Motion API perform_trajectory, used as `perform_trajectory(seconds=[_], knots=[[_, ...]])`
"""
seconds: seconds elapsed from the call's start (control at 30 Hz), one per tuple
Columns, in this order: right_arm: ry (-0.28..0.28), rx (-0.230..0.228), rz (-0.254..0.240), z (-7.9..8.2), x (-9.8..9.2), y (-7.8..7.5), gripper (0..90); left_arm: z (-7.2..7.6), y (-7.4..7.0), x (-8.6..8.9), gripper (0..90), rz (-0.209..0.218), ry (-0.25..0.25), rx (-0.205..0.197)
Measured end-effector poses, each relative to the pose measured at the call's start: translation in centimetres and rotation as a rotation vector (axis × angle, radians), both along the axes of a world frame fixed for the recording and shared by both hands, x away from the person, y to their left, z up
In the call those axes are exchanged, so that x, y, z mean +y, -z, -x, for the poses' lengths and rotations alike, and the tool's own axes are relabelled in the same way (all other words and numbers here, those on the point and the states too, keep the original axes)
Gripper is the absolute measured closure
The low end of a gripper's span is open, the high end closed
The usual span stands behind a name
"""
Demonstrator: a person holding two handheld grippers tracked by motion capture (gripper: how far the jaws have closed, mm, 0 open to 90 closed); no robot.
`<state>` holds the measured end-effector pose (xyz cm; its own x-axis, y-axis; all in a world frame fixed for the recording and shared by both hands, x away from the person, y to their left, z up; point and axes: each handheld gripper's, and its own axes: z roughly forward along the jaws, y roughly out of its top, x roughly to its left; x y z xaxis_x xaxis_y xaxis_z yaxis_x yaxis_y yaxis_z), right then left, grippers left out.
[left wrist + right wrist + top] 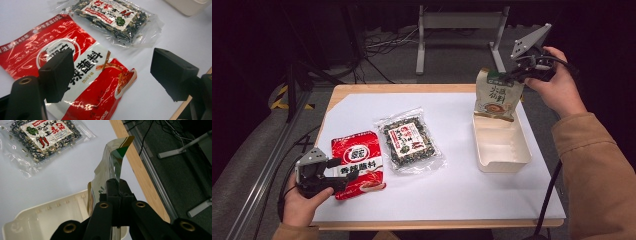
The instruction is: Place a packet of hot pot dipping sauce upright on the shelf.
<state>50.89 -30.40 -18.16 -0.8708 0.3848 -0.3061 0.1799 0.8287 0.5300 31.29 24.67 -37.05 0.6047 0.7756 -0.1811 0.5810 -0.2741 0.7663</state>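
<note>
Over the white box [502,150], the right gripper [518,75] has its jaws shut tight on the top of a tan bag [497,95], which hangs into the box. Nearby, the left gripper [337,175] holds its jaws wide apart above a red bag [362,160] lying flat on the tabletop [452,190].

Red packet's [82,82] lower corner behind left claw [110,72]
</note>
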Motion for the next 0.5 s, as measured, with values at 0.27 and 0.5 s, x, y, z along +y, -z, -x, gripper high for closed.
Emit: perform_trajectory(seconds=[0.27,0.5], knots=[[-0.009,-0.010,0.019,-1.6,-0.7,0.7,89.6,0.7,0.2,0.4,19.8,0.001,-0.018,0.007],[-0.010,-0.039,0.046,-2.2,-1.3,1.3,89.7,0.8,0.2,0.7,19.8,0.005,-0.022,0.001]])
